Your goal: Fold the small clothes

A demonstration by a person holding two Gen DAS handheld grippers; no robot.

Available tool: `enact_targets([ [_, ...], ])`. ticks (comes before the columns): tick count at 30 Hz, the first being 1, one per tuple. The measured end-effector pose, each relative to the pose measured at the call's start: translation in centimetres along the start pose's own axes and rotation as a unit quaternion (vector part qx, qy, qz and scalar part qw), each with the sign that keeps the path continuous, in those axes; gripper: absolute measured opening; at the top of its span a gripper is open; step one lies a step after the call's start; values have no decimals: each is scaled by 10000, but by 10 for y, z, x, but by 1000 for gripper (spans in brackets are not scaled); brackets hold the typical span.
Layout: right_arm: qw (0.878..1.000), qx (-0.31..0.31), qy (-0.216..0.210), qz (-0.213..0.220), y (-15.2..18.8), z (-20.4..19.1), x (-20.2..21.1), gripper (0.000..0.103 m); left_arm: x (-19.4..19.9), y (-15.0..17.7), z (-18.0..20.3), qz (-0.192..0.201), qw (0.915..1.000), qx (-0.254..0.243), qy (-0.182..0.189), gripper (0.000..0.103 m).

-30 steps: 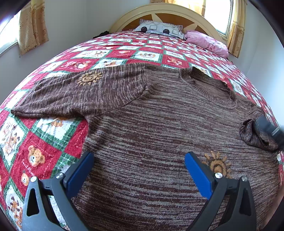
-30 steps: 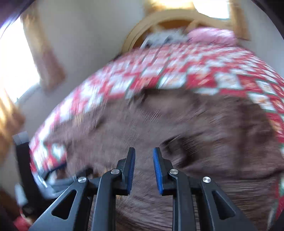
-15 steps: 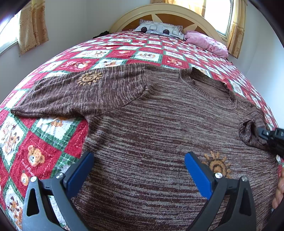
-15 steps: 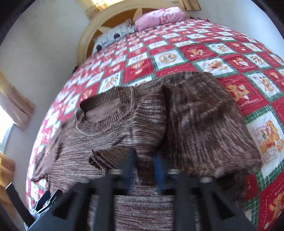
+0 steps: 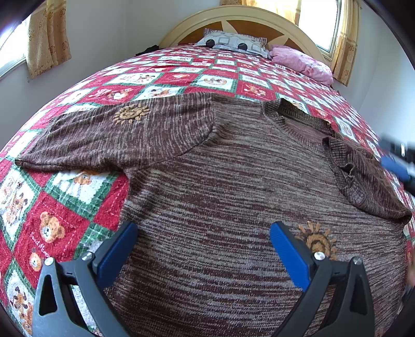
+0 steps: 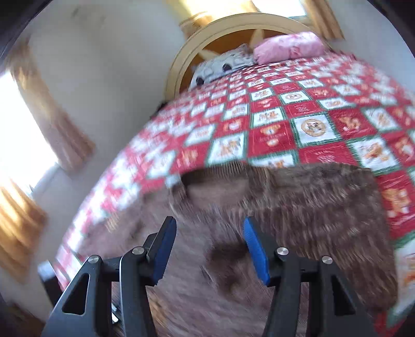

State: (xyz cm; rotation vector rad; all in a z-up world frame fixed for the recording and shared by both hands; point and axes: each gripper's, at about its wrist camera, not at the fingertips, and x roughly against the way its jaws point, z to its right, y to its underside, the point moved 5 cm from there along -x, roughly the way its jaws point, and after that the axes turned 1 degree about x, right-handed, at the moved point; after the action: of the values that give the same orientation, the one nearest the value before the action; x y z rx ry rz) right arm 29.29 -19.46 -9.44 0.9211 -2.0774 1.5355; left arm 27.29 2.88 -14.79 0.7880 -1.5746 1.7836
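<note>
While my left gripper (image 5: 202, 256) is hovering with fingers wide apart over the brown sweater (image 5: 233, 181), my right gripper (image 6: 207, 248) is also gaping, gripping nothing. The sweater is lying flat on the quilt (image 5: 77, 186); beyond its collar, pillows (image 5: 233, 44) are leaning against the headboard (image 5: 243, 18).

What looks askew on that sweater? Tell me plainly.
The brown sweater is lopsided: one sleeve lies spread flat on the quilt, while the other sleeve sits folded onto the body, rumpled, with its cuff bunched near the collar.
</note>
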Motion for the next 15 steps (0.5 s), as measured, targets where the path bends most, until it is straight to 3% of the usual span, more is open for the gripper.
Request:
enact_targets([
  [3, 9936, 999, 417, -313, 25, -23, -12, 56, 0, 0, 0, -3, 10000, -2, -5, 103],
  [7, 9670, 2048, 1381, -629, 48, -31, -40, 53, 0, 0, 1, -1, 10000, -5, -6, 103],
  [8, 9597, 2152, 1652, -731, 53, -28, -47, 29, 0, 0, 1, -1, 10000, -5, -6, 103],
  [9, 9588, 2127, 1705, -801, 54, -25, -50, 15, 0, 0, 1, -2, 10000, -10, -11, 103],
  [11, 9641, 1962, 1661, -673, 50, -23, -46, 5, -1, 0, 1, -4, 10000, -17, -18, 103],
  [15, 9582, 2271, 1680, -461, 52, -37, -29, 5, -1, 0, 0, -4, 10000, -22, -20, 103],
])
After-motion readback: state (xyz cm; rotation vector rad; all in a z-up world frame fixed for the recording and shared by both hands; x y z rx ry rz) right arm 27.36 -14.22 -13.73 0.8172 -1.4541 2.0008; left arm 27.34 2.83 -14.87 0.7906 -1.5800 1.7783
